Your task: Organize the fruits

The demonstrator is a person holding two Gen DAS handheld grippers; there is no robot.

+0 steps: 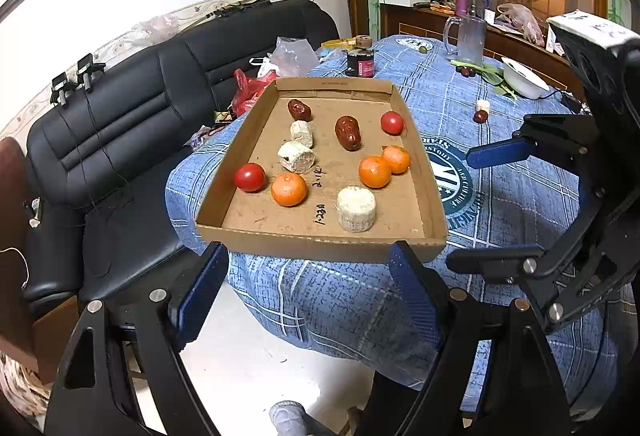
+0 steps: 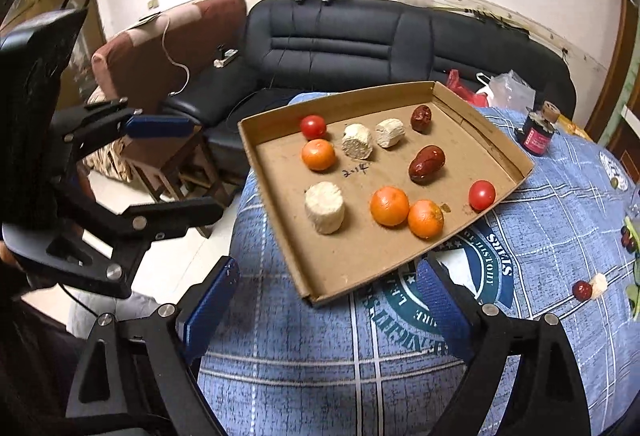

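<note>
Blue-padded fingers of the left gripper [image 1: 308, 292] stand wide apart at the near edge of the desk [image 1: 520, 195], with nothing between them; the right gripper [image 2: 328, 300] is spread just as wide and holds nothing either. Beyond both lies a shallow cardboard tray [image 1: 320, 246] on the blue checked cloth, its near rim just past the left gripper's fingertips and apart from them. From the right wrist view the tray's near corner sits between that gripper's two fingers, a little farther off.

Inside the tray the fruit is scattered loosely. Three small oranges [image 1: 288, 189], bright and dimpled, lie toward the near half, two of them touching on the right. Two glossy cherry tomatoes [image 1: 249, 177] sit at opposite sides, one near left, one far right. Two wrinkled dark red dates [image 1: 347, 133] rest toward the far end. Three pale, rough cylinders of corn cob [image 1: 356, 209] lie among them, the largest upright nearest the grippers.

Well off to the right, another date [image 1: 480, 116] and a pale piece touch on the cloth.
</note>
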